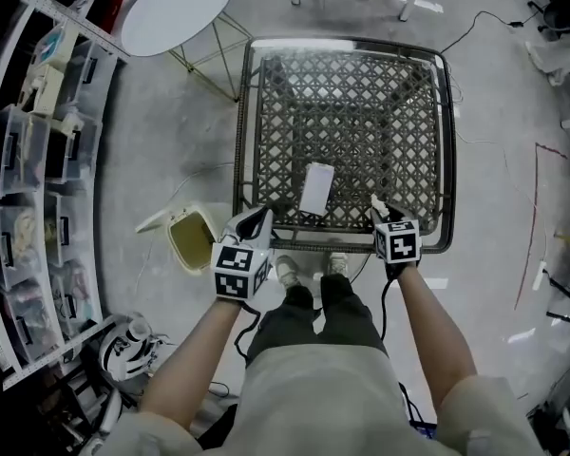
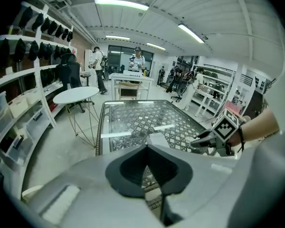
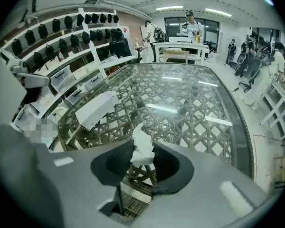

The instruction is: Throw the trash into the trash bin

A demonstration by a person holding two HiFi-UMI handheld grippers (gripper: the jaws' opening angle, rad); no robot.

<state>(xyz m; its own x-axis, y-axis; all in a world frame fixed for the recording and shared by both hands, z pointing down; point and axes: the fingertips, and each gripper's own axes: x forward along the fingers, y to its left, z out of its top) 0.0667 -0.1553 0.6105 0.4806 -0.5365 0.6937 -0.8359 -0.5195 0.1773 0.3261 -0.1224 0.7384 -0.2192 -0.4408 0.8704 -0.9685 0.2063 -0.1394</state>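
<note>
A crumpled white tissue sits between the jaws of my right gripper, which is shut on it just over the near right edge of the glass-topped wicker table. A flat white box lies on the glass near the front edge, between the two grippers; the right gripper view shows this box to the left. My left gripper hangs at the table's near left corner, shut and holding nothing. A beige trash bin stands open on the floor just left of that corner.
A round white side table stands at the far left of the wicker table. Shelves with storage bins line the left wall. The person's shoes are at the table's front edge. People stand far off by a counter.
</note>
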